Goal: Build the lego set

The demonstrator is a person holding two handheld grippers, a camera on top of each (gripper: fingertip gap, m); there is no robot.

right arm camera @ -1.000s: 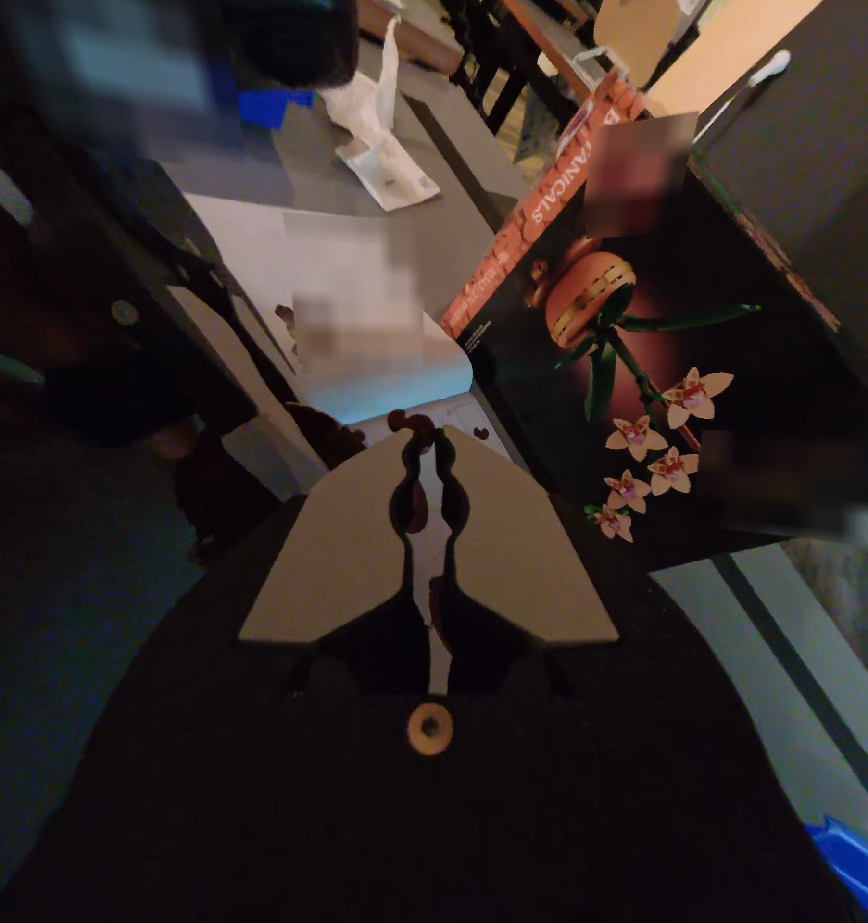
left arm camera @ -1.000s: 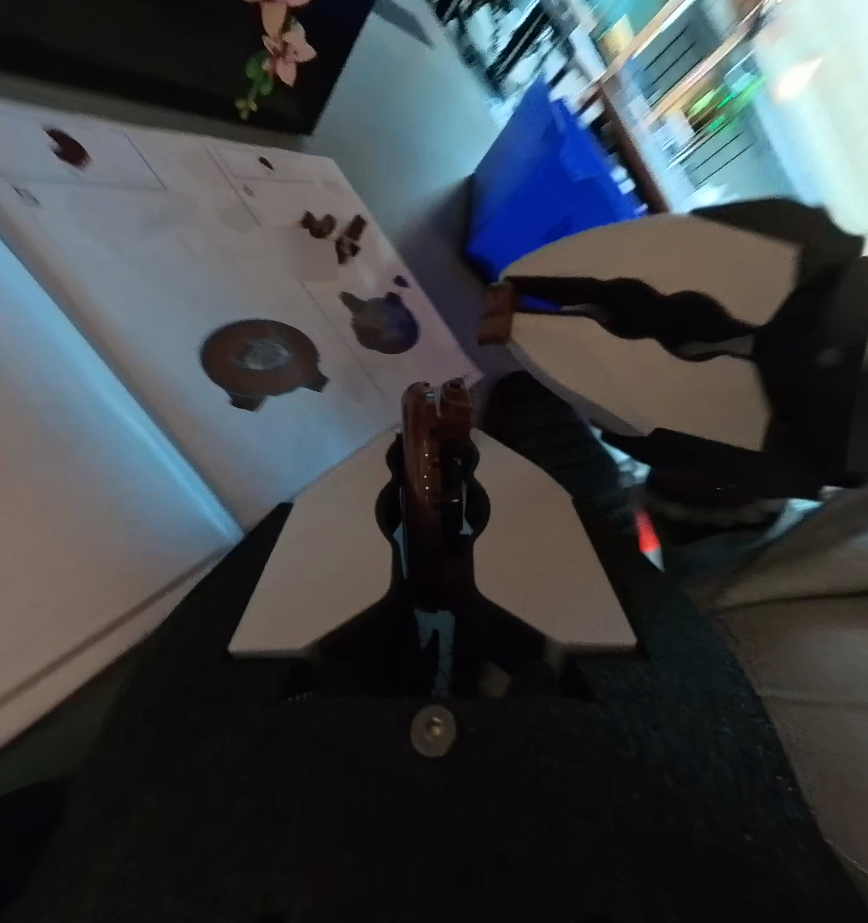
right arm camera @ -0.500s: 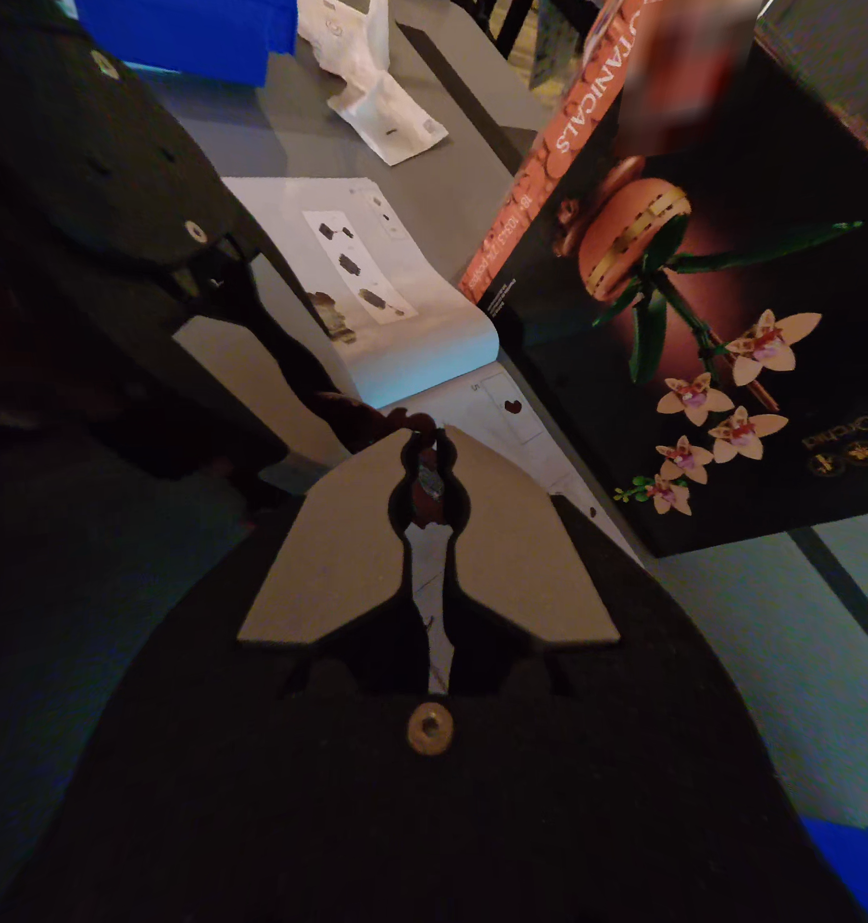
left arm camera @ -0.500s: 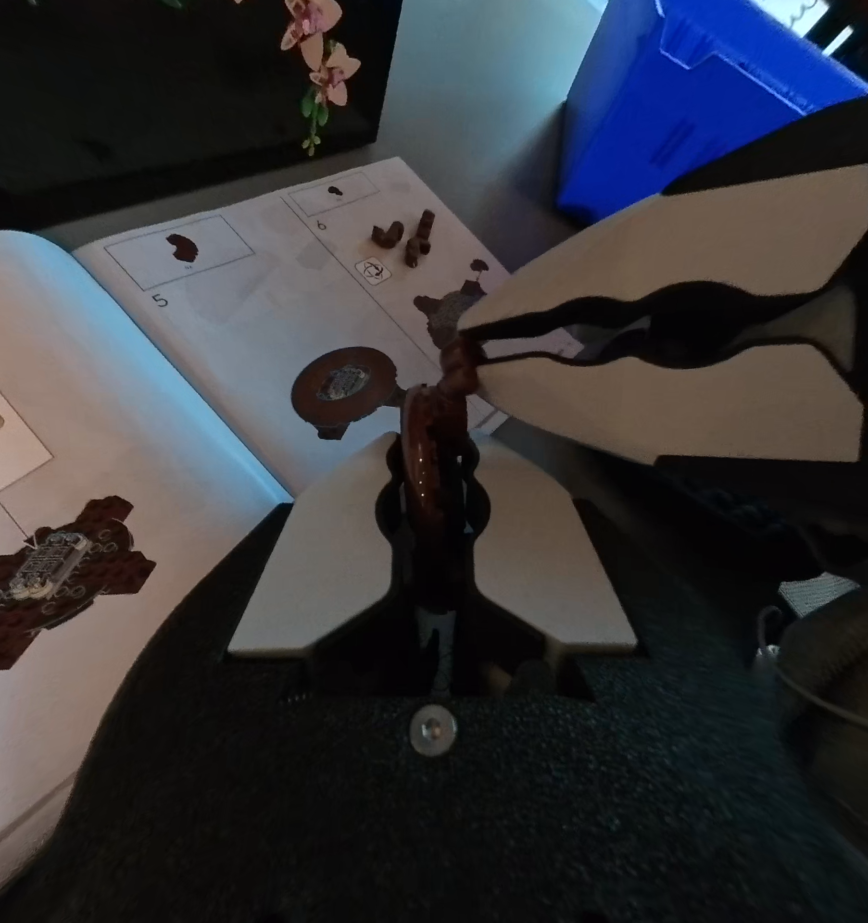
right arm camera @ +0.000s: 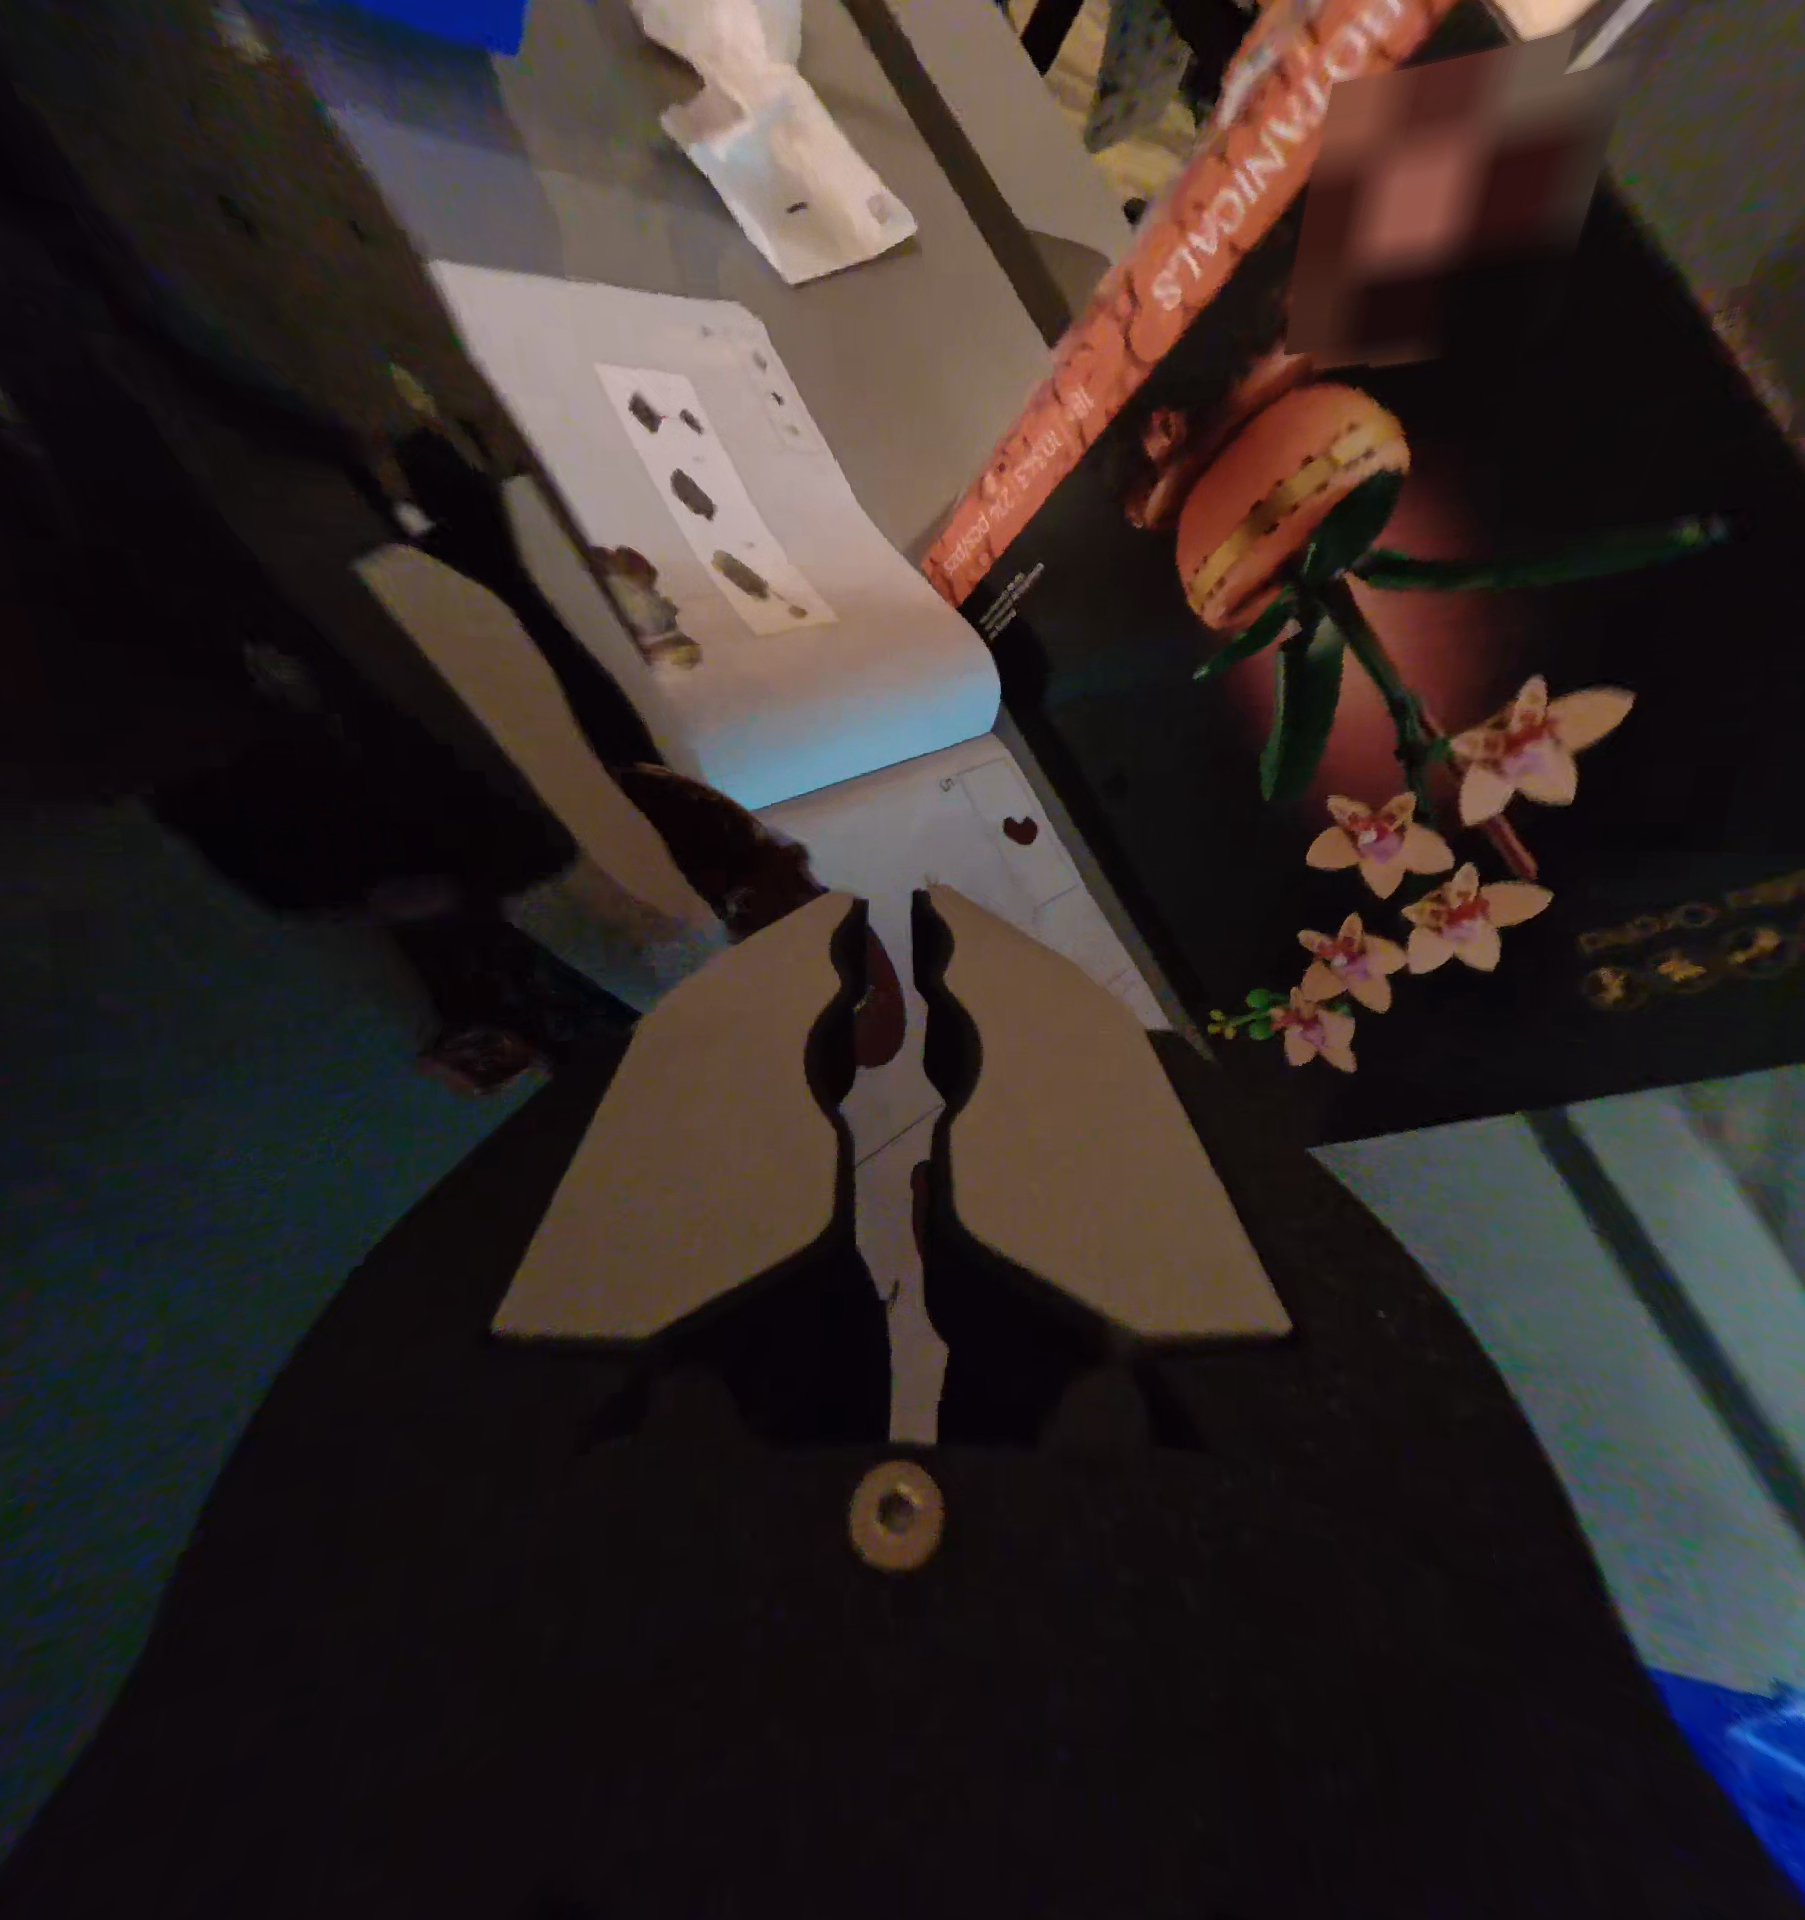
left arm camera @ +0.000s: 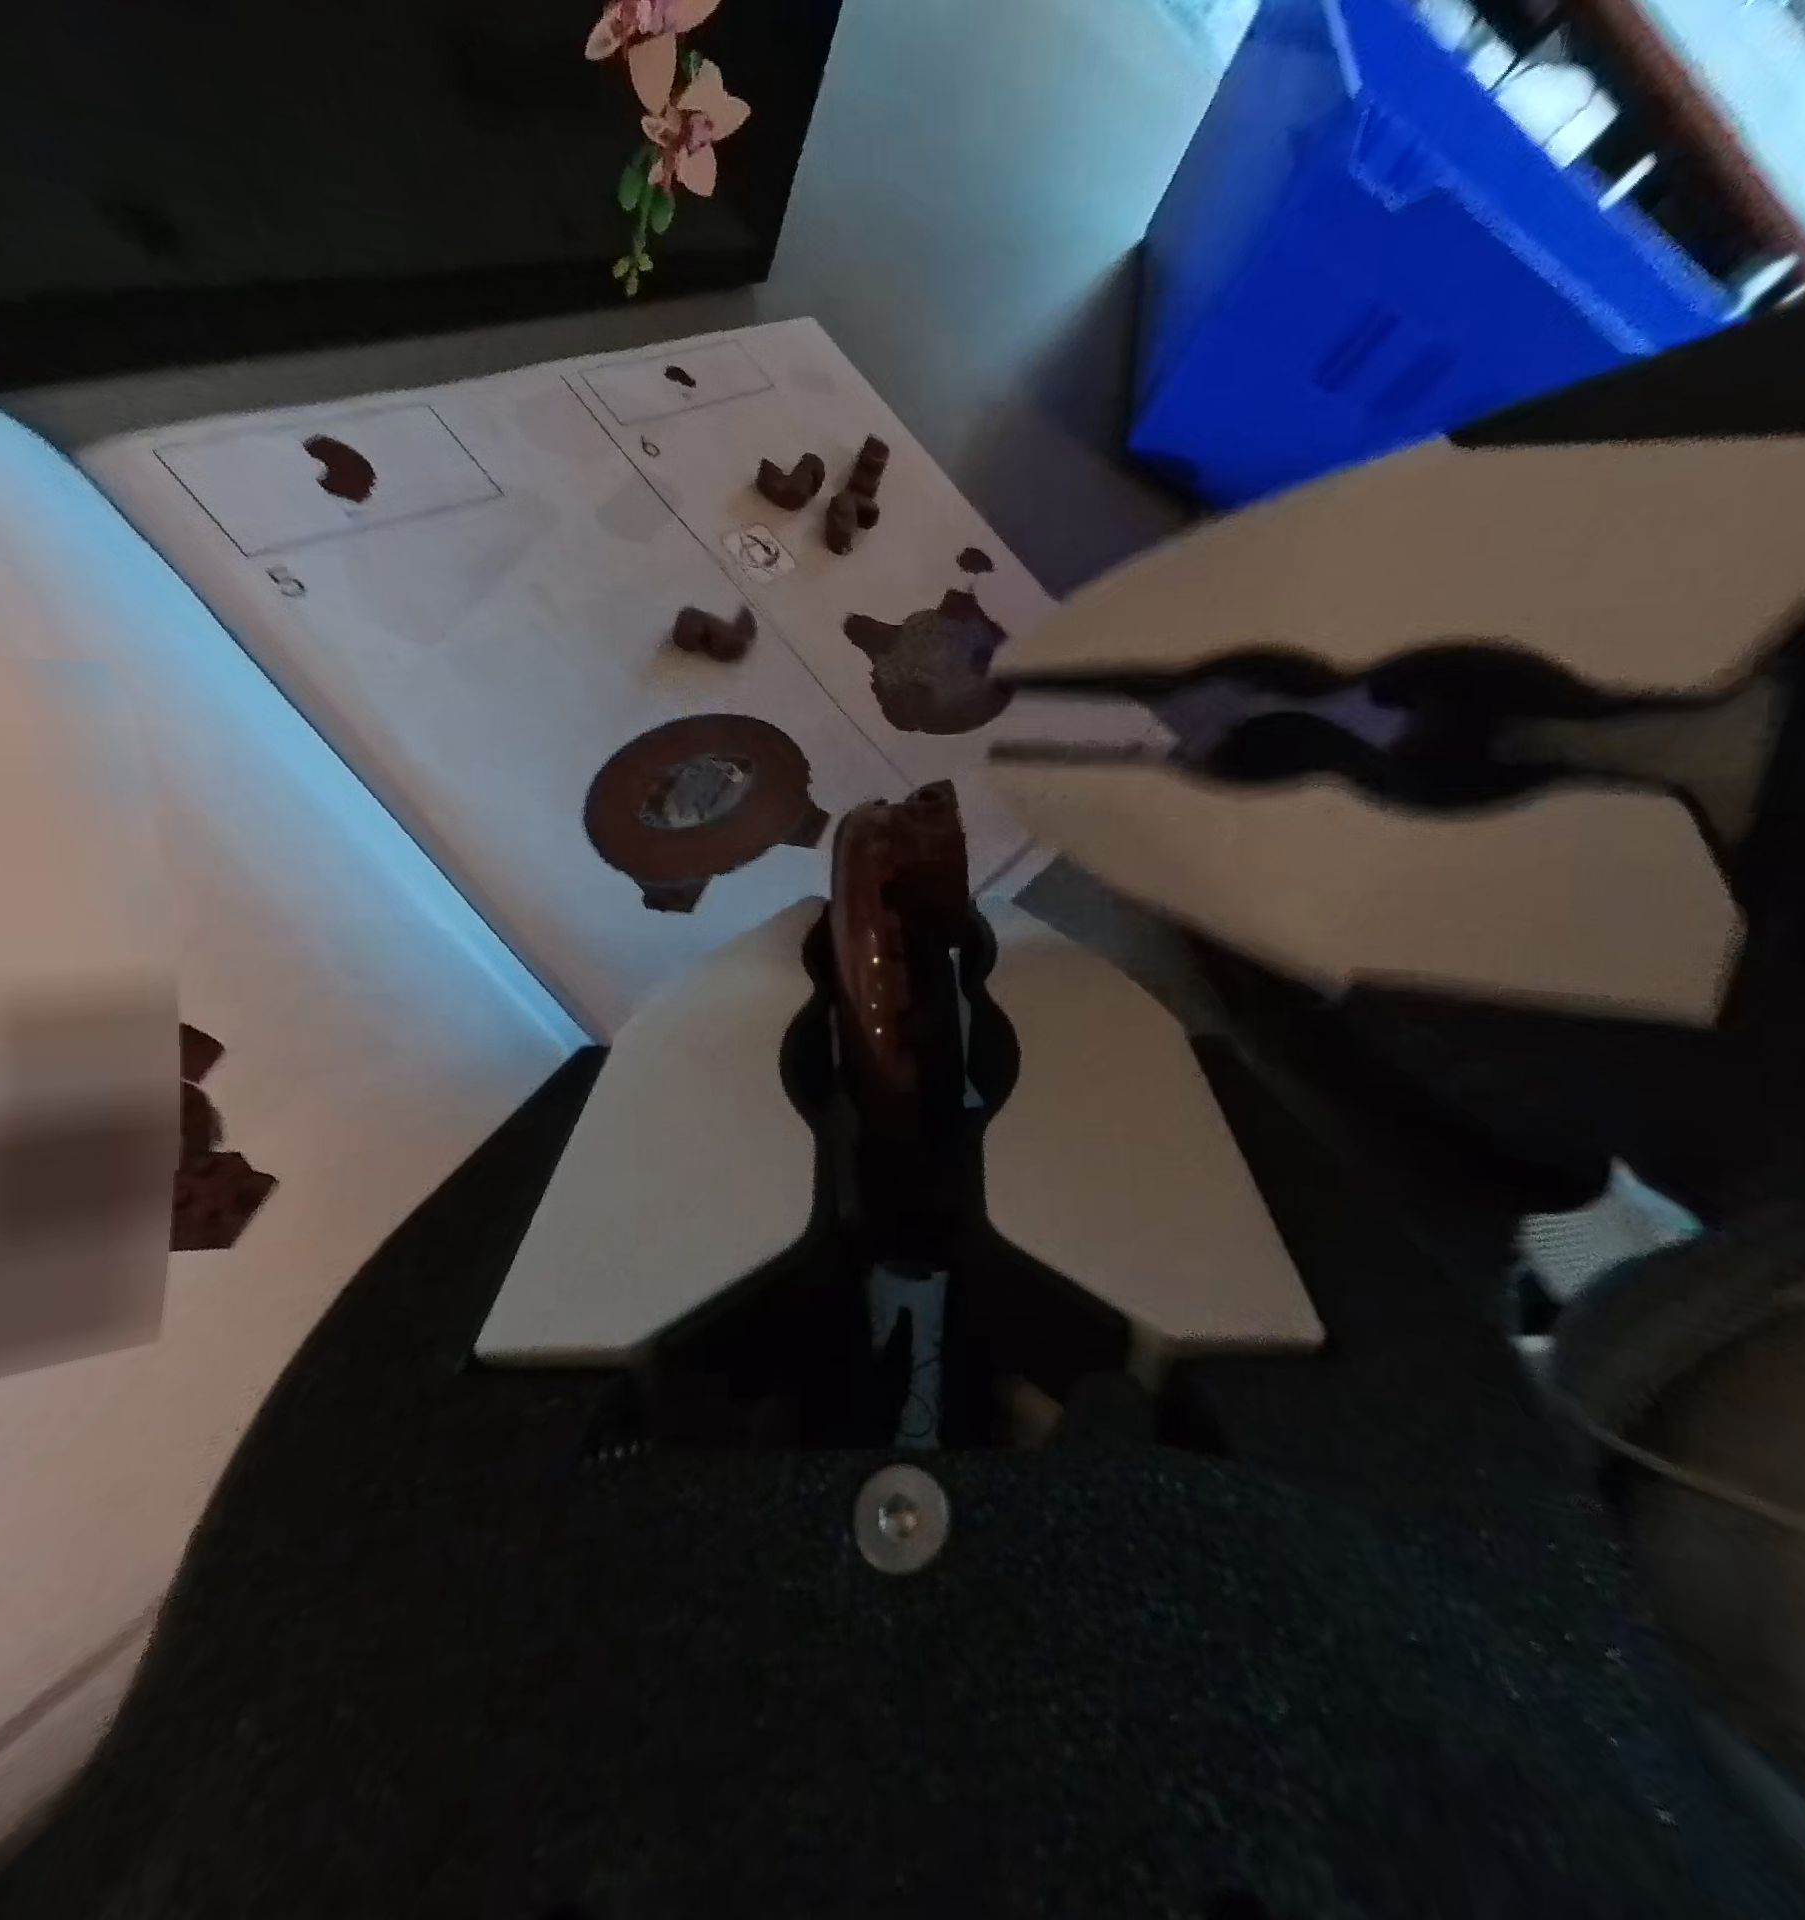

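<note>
Both grippers hang over an open instruction booklet (left arm camera: 524,582) on a grey table (left arm camera: 960,177). Nearest the lens, the left gripper (left arm camera: 898,914) has its jaws closed on a dark brown brick assembly (left arm camera: 893,935), rounded and glossy, held edge-on so that its top pokes out past the fingertips; both pads press on its sides. Just to its right and slightly ahead, the right gripper (left arm camera: 997,717) points in sideways with its fingertips a narrow slit apart and nothing between them; its tips sit close beside the top of the brown assembly without touching it. In its own view the same slim gap shows at the right gripper's (right arm camera: 890,904) tips, with only the booklet page behind.

Beyond the left gripper's tips, on the booklet page, lie three small loose brown bricks: one (left arm camera: 711,634) nearer, two more (left arm camera: 789,483) (left arm camera: 856,504) farther on, among printed drawings of brown parts. Past the booklet stands a black product box (right arm camera: 1397,727) printed with orchid flowers. To the far right of the left gripper sits a blue bin (left arm camera: 1397,312). Farthest ahead of the right gripper, a crumpled white plastic bag (right arm camera: 784,177) lies on the table.
</note>
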